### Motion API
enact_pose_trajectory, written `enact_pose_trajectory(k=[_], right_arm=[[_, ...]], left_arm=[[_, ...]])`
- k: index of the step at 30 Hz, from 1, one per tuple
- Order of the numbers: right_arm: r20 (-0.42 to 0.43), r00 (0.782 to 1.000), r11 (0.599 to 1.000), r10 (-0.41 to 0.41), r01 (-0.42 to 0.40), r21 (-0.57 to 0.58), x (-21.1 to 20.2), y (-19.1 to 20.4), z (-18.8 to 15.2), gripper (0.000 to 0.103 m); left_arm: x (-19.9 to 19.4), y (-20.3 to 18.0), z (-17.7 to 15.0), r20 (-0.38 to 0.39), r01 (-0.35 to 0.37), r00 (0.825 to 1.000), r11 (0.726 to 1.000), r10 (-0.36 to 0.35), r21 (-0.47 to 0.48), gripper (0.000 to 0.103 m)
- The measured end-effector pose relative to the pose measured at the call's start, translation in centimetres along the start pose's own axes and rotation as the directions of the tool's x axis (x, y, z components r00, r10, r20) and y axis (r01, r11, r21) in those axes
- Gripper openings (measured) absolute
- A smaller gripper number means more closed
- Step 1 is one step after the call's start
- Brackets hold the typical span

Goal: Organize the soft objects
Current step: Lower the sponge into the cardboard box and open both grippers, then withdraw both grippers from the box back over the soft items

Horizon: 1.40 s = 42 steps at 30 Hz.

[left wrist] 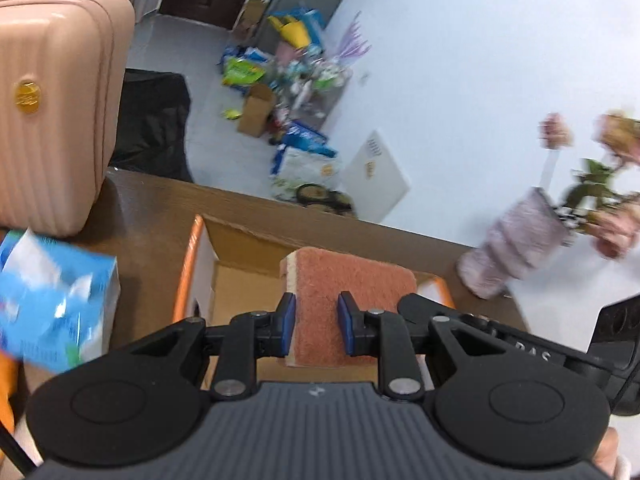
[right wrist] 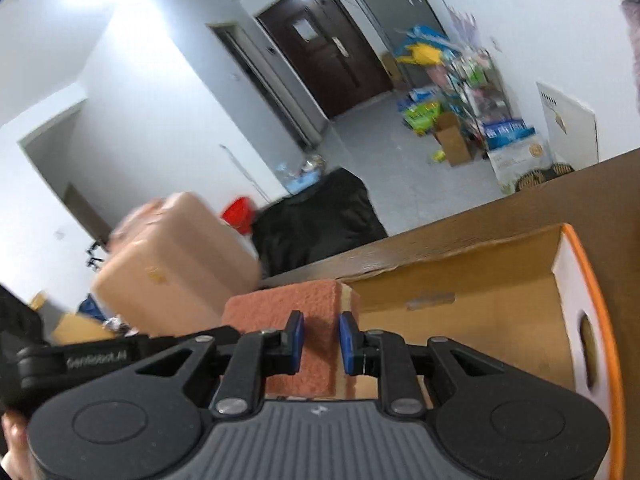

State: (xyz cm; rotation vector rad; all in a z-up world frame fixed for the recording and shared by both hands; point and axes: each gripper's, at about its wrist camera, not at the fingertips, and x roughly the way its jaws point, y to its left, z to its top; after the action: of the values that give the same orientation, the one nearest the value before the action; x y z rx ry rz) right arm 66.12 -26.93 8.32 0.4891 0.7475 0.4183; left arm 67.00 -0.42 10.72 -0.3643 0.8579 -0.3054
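Above the open cardboard box point(left wrist: 240, 280), at about 6 o'clock in the left wrist view, the left gripper point(left wrist: 316, 322) has its blue-padded fingers point(left wrist: 289, 322) clamped on a sponge point(left wrist: 348, 292) with a coarse orange-red face and a yellow foam layer along its edge. The sponge hangs over the box's inside, clear of the brown table point(left wrist: 152, 208) under it. At 9 o'clock a pink suitcase point(left wrist: 52, 112) stands on the table, with a blurred blue and white packet point(left wrist: 56, 300) just below it. At 3 o'clock a pale ribbed vase point(left wrist: 516, 240) holds artificial flowers point(left wrist: 616, 160).

From the right wrist camera, the right gripper point(right wrist: 321, 344) likewise pinches a sponge point(right wrist: 288, 304) of the same orange-red and yellow make, its fingers point(right wrist: 296, 340) pressing both sides. Whether both hands share one sponge or carry one each, I cannot tell. The box point(right wrist: 500, 304), edged in orange, lies open at 3 o'clock, and the suitcase point(right wrist: 176, 260) shows blurred at 9 o'clock. A dark door point(right wrist: 324, 48) stands at 12 o'clock.
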Motion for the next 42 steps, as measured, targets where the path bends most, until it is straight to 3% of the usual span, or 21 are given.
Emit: enact_pose_trajectory(k=[4,7,12,14,20,21,22,23,24,26,28,30,31,35,37,42], right_arm=[[-0.044,0.998,0.998,-0.043,0.045,0.05,6.0,-1.7,1.8,0.019],[-0.091,0.992,0.995,-0.087,0.092,0.048,9.6,-2.4,1.1,0.019],[-0.151,0.982,0.99,-0.11,0.122,0.069,13.1,-3.6,-0.3,0.021],[-0.154,0.979,0.989,-0.131,0.139,0.044,13.5,-3.7,-0.6,0.022],[-0.086,0.973,0.976,-0.212,0.207,-0.065,10.2,-2.3,-0.5,0.04],[-0.065,0.971,0.969,-0.232,0.225,-0.099,9.1,-1.9,-0.4,0.05],[-0.045,0.967,0.962,-0.249,0.242,-0.124,7.9,-1.7,-0.3,0.066],[-0.022,0.965,0.956,-0.262,0.257,-0.145,6.5,-1.5,-0.2,0.074],[0.007,0.962,0.949,-0.271,0.268,-0.167,4.8,-1.4,-0.2,0.087],[0.069,0.949,0.927,-0.306,0.314,-0.206,1.5,-1.7,-0.1,0.094],[0.123,0.926,0.895,-0.356,0.376,-0.24,-1.8,-1.8,-0.6,0.103],[0.182,0.897,0.858,-0.403,0.44,-0.265,-5.2,-1.9,-1.4,0.103],[0.213,0.883,0.844,-0.418,0.465,-0.269,-6.7,-2.0,-1.8,0.103],[0.31,0.851,0.816,-0.423,0.507,-0.277,-12.7,-1.9,-4.7,0.103],[0.337,0.843,0.814,-0.42,0.514,-0.271,-14.8,-1.6,-6.1,0.103],[0.403,0.824,0.812,-0.399,0.522,-0.263,-18.8,-0.4,-9.5,0.103]], left_arm=[[5.1,2.4,1.8,-0.046,-0.049,0.998,0.998,0.048,-0.032,0.023],[8.1,4.2,1.8,-0.08,-0.112,0.991,0.993,0.109,-0.041,0.023],[10.2,4.4,1.5,-0.087,-0.178,0.98,0.983,0.181,0.043,0.025],[9.8,4.1,1.4,-0.075,-0.183,0.979,0.981,0.187,0.066,0.035],[6.9,3.4,1.3,-0.027,-0.203,0.978,0.976,0.206,0.076,0.046],[6.3,3.3,1.3,-0.022,-0.201,0.979,0.976,0.204,0.083,0.048],[5.4,3.1,1.1,-0.013,-0.211,0.977,0.972,0.213,0.099,0.058],[4.3,2.9,1.0,0.01,-0.232,0.972,0.966,0.233,0.117,0.067],[3.3,2.6,0.7,0.044,-0.262,0.965,0.956,0.259,0.135,0.07],[0.8,1.6,-0.3,0.122,-0.339,0.939,0.921,0.321,0.193,0.08],[-1.7,0.4,-1.8,0.231,-0.419,0.901,0.874,0.367,0.245,0.089],[-4.2,-0.7,-3.7,0.358,-0.496,0.846,0.828,0.394,0.261,0.103],[-5.5,-1.2,-4.8,0.414,-0.518,0.821,0.817,0.393,0.253,0.103],[-9.4,-3.6,-9.1,0.532,-0.553,0.771,0.783,0.35,0.285,0.103],[-11.2,-4.6,-10.9,0.551,-0.548,0.764,0.789,0.336,0.278,0.103],[-15.7,-6.5,-15.1,0.585,-0.493,0.761,0.836,0.279,0.243,0.103]])
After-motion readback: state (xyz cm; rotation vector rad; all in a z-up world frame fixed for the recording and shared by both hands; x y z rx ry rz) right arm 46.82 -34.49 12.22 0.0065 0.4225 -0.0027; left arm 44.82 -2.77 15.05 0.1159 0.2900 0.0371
